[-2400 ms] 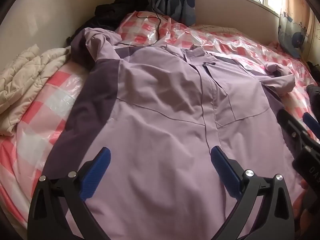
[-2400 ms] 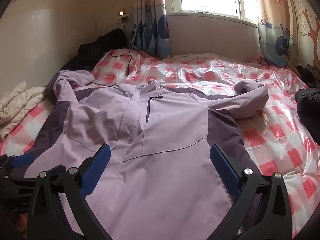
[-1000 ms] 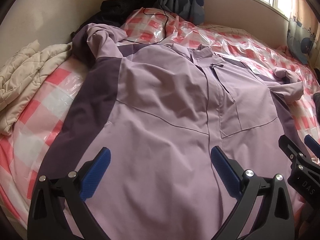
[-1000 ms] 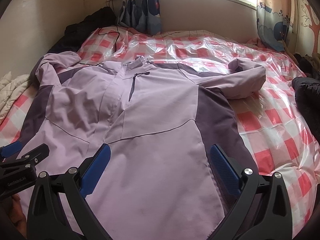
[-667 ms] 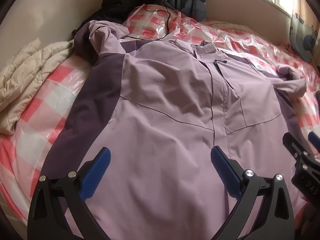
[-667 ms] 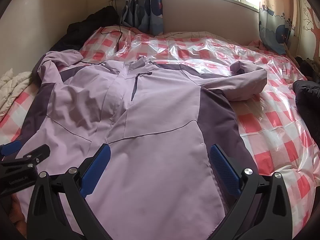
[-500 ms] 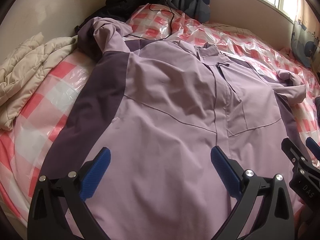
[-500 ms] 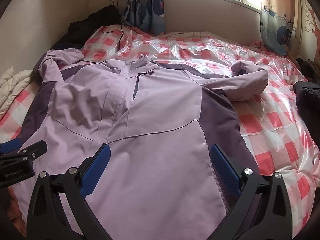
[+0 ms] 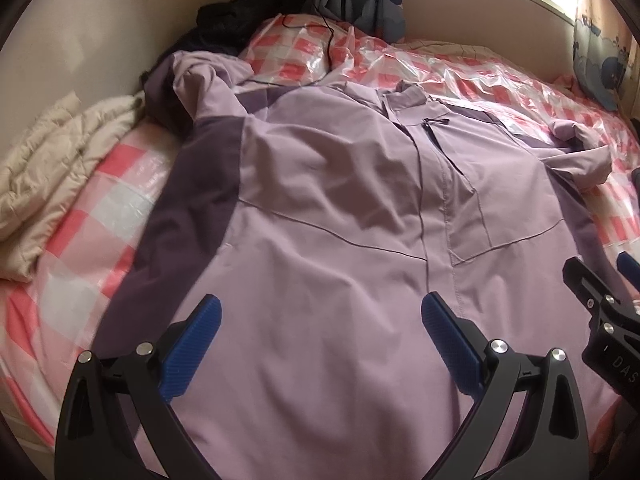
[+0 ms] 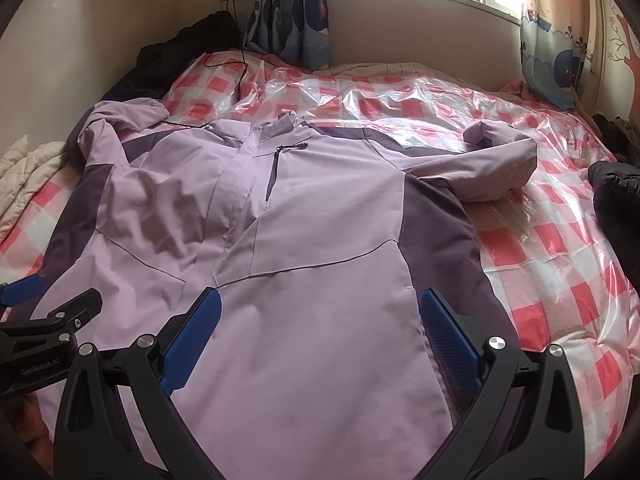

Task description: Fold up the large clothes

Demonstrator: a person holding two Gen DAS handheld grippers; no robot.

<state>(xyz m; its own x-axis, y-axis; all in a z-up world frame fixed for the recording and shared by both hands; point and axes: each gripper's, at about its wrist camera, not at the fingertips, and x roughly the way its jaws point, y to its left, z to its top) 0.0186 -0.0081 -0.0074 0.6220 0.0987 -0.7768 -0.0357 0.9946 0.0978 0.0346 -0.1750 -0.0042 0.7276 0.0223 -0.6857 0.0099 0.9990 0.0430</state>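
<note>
- The lilac jacket with dark purple side panels (image 10: 320,216) looks soft, light and a little slippery on the plastic-covered checked bed (image 10: 552,248).
- The left gripper (image 9: 318,332) and the right gripper (image 10: 320,320) both stand wide, holding nothing.
- I would grasp the crumpled sleeve (image 10: 500,160) at 2 o'clock, by its cuff.

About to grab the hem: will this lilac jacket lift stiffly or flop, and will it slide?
The jacket will probably flop: its front lies creased and its sleeve slumps bent. It may slide easily, since it rests on glossy plastic sheeting.
</note>
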